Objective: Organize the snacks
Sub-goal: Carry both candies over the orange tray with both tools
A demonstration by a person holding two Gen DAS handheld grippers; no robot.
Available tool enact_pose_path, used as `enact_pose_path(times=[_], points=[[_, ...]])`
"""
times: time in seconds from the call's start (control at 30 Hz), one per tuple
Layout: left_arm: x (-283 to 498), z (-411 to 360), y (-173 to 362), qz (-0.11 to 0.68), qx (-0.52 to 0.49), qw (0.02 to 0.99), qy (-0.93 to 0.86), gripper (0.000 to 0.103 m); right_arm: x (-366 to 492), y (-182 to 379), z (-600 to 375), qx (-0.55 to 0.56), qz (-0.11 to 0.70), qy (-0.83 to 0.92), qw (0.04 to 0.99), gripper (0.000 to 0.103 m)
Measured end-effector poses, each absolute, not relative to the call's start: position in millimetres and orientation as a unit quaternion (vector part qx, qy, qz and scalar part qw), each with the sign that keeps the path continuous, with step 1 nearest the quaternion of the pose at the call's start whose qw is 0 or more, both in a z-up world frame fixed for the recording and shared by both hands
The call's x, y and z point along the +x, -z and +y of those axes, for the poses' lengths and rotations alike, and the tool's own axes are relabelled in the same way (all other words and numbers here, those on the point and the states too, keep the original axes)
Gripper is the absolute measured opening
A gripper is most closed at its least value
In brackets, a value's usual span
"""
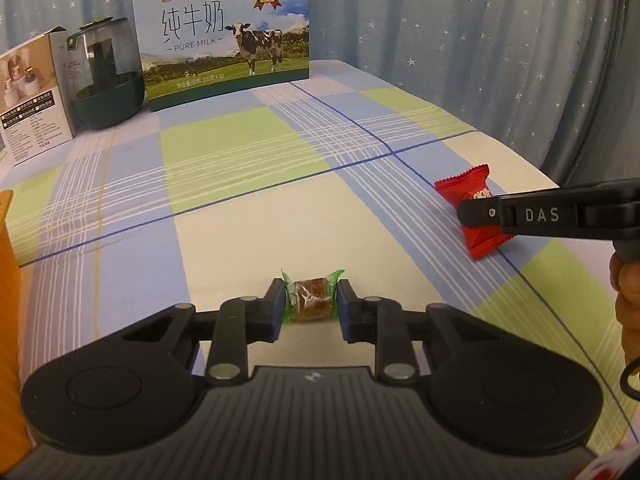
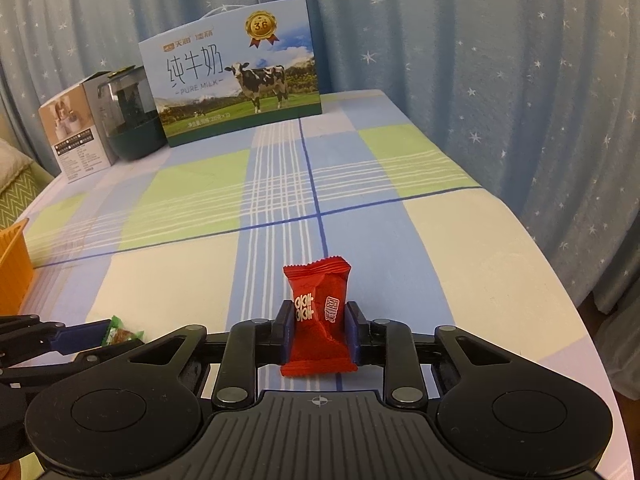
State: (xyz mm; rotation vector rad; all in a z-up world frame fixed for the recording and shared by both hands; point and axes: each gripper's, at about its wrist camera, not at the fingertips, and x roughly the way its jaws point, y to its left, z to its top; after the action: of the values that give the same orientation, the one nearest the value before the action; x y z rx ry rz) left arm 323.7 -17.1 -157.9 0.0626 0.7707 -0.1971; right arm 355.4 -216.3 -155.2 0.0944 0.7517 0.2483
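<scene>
My left gripper [image 1: 312, 306] is shut on a small brown candy in a clear green-ended wrapper [image 1: 313, 300], low over the checked tablecloth. My right gripper [image 2: 319, 334] is shut on a red snack packet [image 2: 320, 316] with white lettering, both pads pressing its sides. In the left wrist view the right gripper's black finger [image 1: 480, 213] crosses the red packet [image 1: 476, 196] at the right. In the right wrist view the left gripper [image 2: 105, 333] with its green-wrapped candy [image 2: 122, 334] shows at the lower left.
An orange basket [image 2: 14, 268] stands at the left edge of the table. At the back are a pure-milk carton [image 1: 226, 36], a dark green lidded container [image 1: 106, 74] and a white product box [image 1: 34, 92]. Blue starred curtains hang behind and to the right.
</scene>
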Motion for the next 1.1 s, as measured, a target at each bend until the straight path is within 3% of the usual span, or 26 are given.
enact_pose_path(times=[0.33, 1.1], points=[[290, -10, 133, 0.381, -0.009, 0.922, 0.075, 0.023, 321, 127, -218, 0.06, 0.363, -0.125, 0.921, 0.025], [181, 28, 22, 0.344, -0.068, 0.936, 0.031, 0.023, 221, 14, -188, 0.061, 0.337, -0.155, 0.927, 0.025]])
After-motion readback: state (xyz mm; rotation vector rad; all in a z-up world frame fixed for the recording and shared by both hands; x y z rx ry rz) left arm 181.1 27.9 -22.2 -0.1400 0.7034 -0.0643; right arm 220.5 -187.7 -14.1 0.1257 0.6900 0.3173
